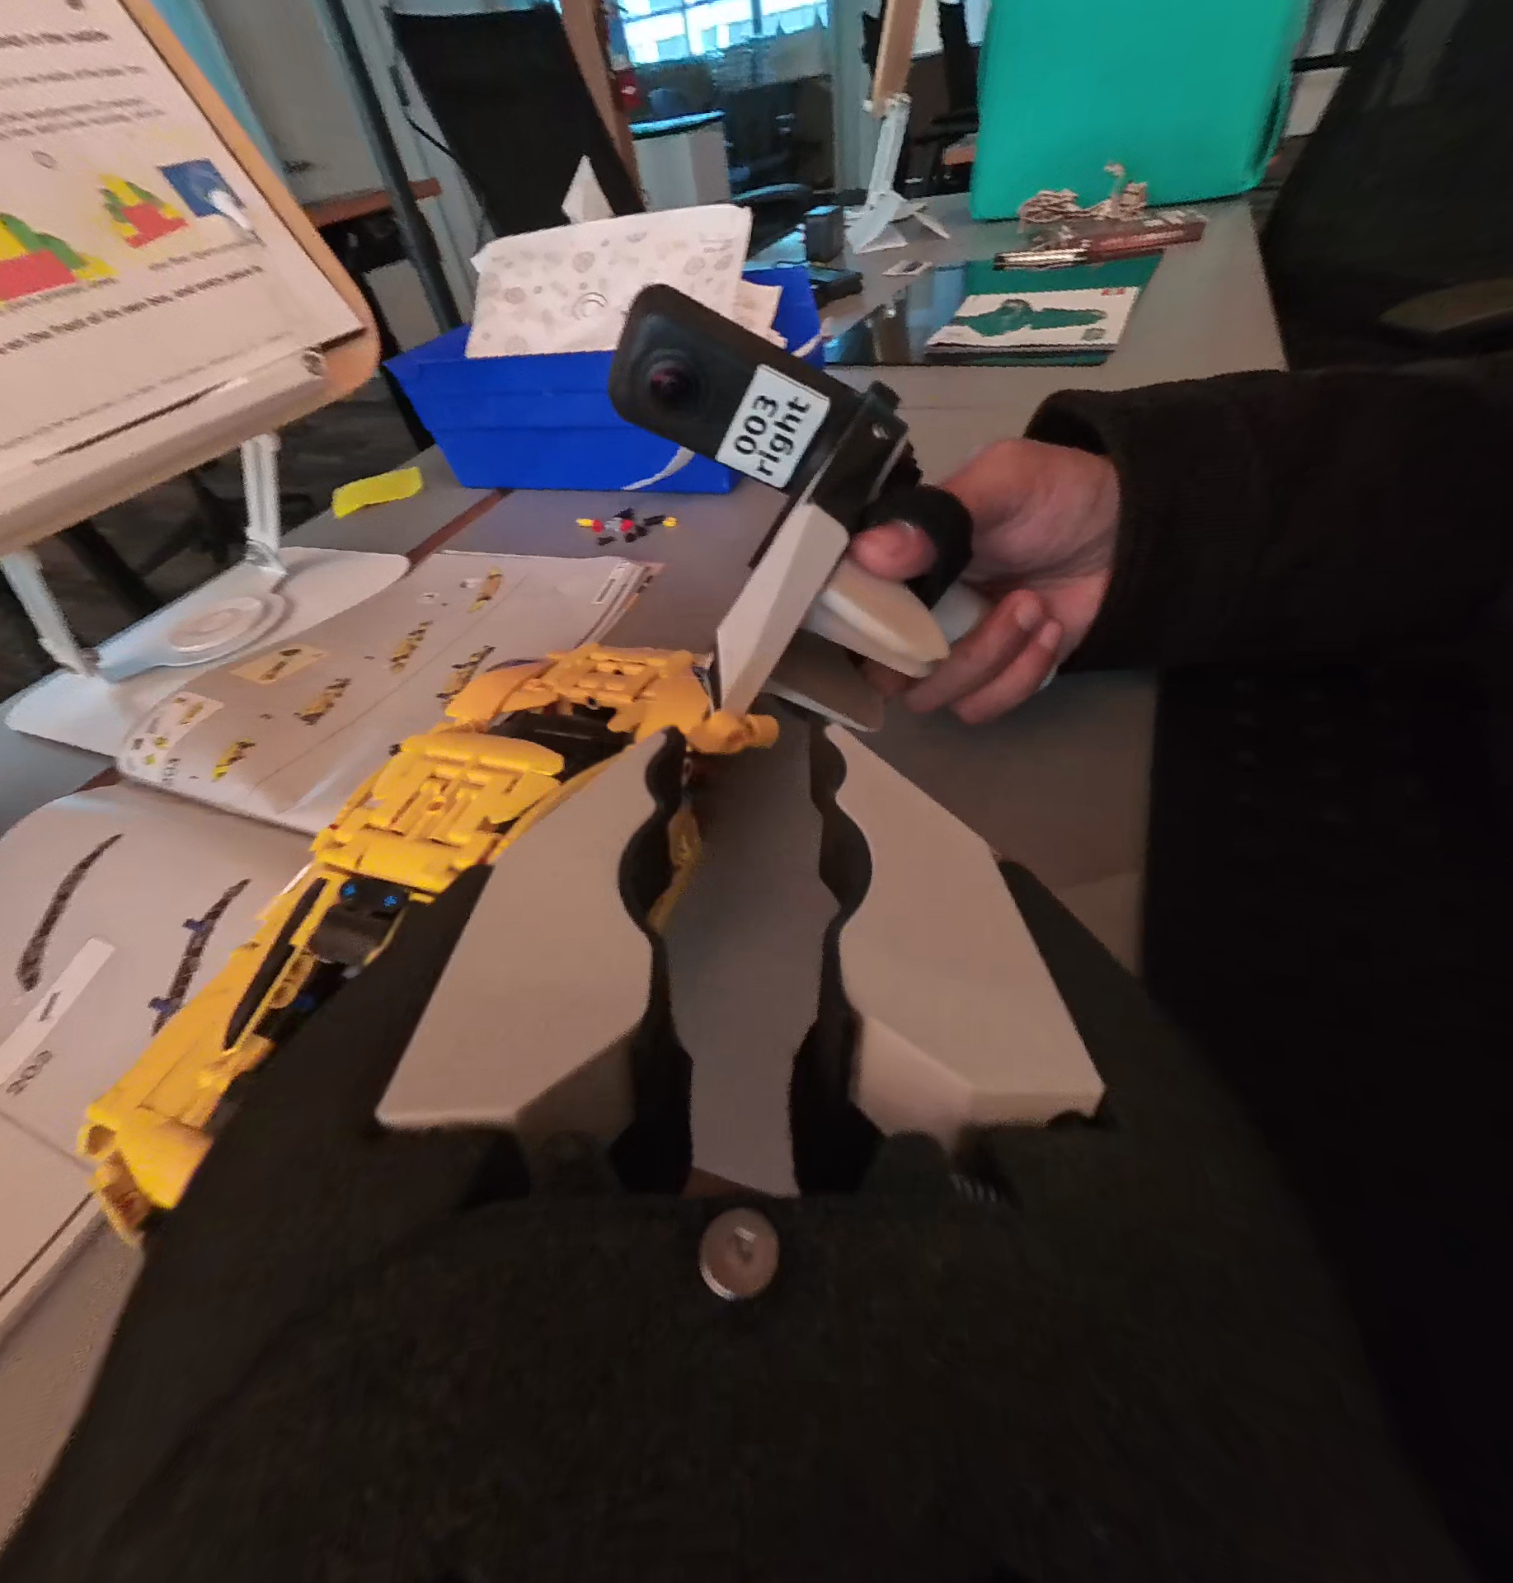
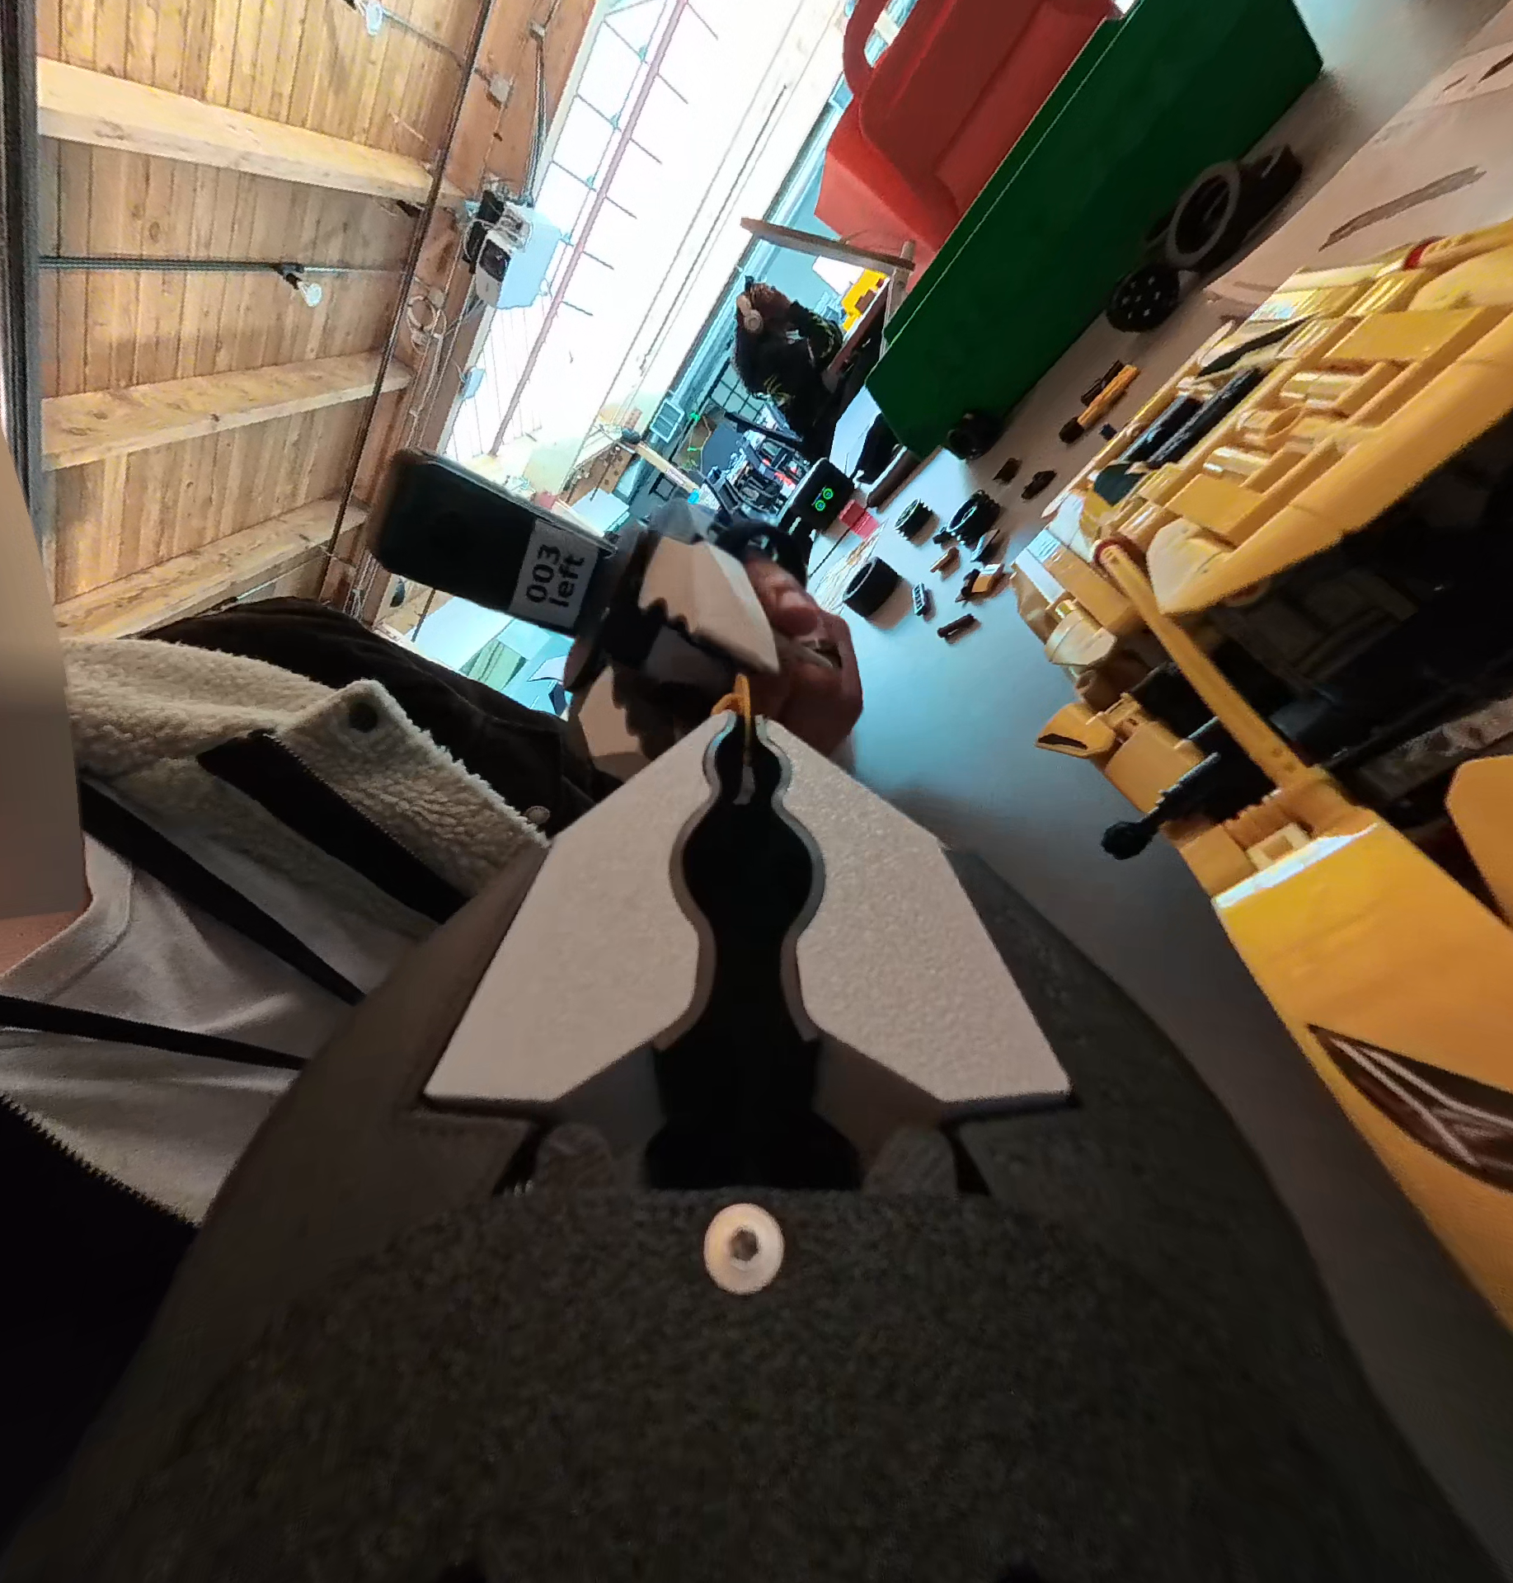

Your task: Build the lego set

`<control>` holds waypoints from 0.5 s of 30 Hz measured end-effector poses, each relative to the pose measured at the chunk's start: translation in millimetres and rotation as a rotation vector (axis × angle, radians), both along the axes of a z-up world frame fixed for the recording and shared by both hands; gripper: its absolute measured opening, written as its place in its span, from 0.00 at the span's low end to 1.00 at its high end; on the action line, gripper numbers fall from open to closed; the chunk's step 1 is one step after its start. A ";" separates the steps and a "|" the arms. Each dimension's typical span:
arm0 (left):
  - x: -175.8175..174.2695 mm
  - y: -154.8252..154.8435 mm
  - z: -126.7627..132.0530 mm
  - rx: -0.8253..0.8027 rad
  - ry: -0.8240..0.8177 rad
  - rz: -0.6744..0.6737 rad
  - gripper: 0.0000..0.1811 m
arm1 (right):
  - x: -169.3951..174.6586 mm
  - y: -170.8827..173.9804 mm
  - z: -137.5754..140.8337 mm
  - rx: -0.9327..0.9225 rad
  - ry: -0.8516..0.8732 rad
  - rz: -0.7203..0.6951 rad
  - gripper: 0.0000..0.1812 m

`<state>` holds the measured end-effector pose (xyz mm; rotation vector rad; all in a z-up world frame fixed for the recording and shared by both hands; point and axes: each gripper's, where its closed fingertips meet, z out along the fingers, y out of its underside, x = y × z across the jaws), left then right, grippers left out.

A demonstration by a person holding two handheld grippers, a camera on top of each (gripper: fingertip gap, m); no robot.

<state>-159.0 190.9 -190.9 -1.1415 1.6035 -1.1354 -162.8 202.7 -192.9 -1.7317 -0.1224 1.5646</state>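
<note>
At frame centre, our left gripper (image 1: 740, 771) stood part-open around the yellow brick-built car (image 1: 410, 822) — light, fragile, best held by its chassis; our right gripper (image 2: 746, 743) pinched a small yellow piece (image 2: 740, 694).

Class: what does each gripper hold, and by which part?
Right gripper pinches a small yellow plastic Lego piece by one end. Left gripper appears open, holding nothing.
</note>
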 end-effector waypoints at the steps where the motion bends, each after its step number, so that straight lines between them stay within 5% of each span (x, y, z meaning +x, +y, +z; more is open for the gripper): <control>1: 0.1 -0.6 -2.0 -0.010 0.010 -0.005 0.16 | -0.8 -0.8 0.2 0.000 0.002 0.006 0.01; 15: -4.6 1.6 0.7 -0.177 0.018 -0.060 0.07 | -6.2 -3.9 -5.4 0.000 -0.057 0.030 0.01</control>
